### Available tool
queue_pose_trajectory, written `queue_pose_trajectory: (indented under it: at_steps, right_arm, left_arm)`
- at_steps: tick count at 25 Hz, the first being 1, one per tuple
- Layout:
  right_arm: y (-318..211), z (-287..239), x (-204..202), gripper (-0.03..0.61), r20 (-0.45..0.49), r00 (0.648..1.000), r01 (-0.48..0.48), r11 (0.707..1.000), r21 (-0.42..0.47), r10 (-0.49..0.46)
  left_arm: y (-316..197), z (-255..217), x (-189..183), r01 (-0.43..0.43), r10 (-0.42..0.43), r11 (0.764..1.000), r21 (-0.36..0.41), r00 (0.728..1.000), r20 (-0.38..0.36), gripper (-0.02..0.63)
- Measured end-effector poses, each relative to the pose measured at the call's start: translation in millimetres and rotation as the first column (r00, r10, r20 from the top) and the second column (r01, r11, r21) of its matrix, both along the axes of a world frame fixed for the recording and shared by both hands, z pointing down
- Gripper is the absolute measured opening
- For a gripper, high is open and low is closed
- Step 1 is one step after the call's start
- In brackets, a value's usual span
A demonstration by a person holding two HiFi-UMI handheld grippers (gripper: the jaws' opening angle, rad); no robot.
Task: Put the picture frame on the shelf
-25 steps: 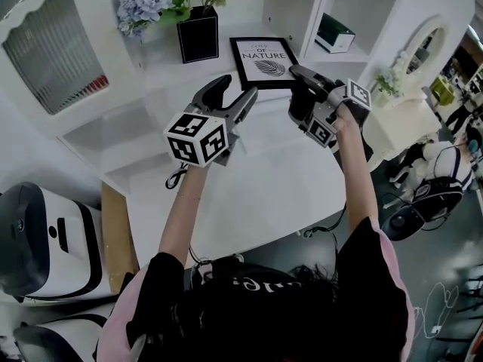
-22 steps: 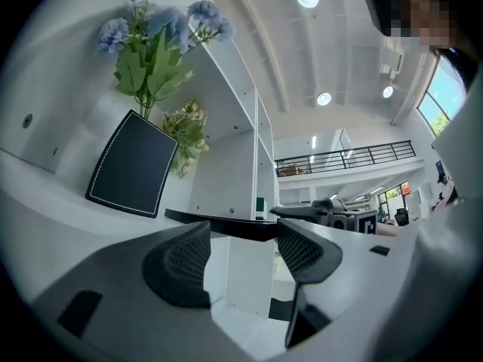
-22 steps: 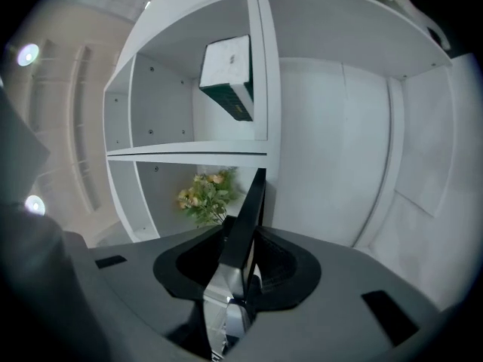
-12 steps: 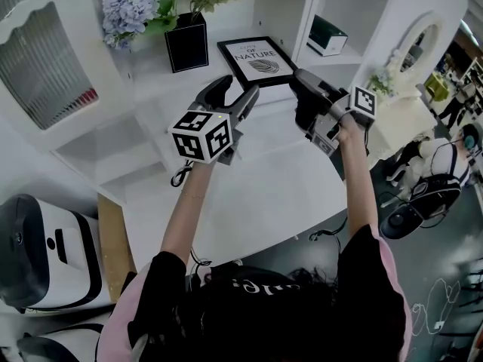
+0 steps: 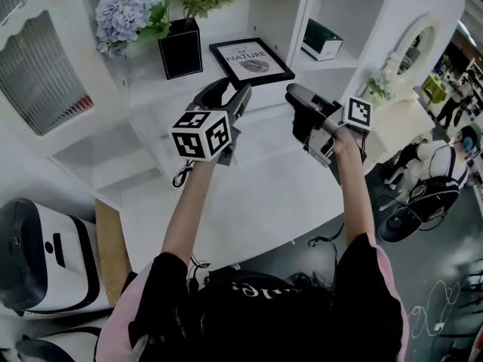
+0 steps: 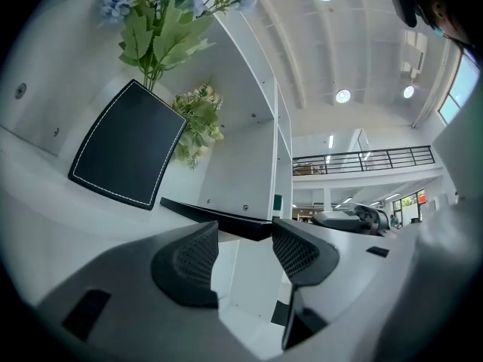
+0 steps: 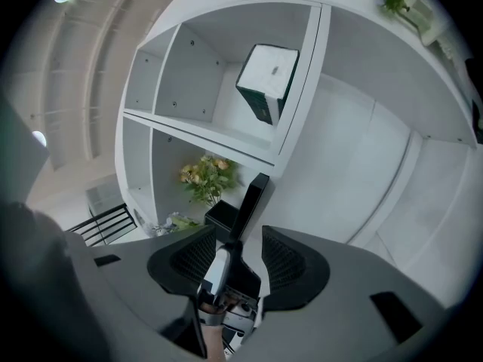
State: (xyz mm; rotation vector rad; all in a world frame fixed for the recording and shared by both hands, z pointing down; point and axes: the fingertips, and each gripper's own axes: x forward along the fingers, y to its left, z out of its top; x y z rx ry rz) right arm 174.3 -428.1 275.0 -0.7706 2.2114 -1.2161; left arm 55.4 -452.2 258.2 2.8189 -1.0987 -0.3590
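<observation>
Head view, picture frame (image 5: 251, 62) lettered "OF NATURE", left gripper (image 5: 232, 91) closing, empty, right gripper (image 5: 296, 98) wide, empty

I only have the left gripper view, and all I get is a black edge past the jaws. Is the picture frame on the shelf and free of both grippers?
Observer: Yes. The head view shows the picture frame standing on the shelf beside the black vase. It is clear of the left gripper, whose empty jaws are closing.
Operator: And the right gripper?
Observer: The right gripper is open with nothing between its pads, and it is apart from the frame.
</observation>
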Motion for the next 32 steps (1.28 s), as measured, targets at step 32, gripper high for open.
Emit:
queue_pose_trajectory:
  at_steps: [32]
  right_arm:
    - [131,89,-60,0.166,-0.278,0.958,-0.007,0.979,0.206,0.065]
  left_arm:
    - [138,128,-16,-0.087,0.102,0.977,-0.196,0.993,0.065,0.233]
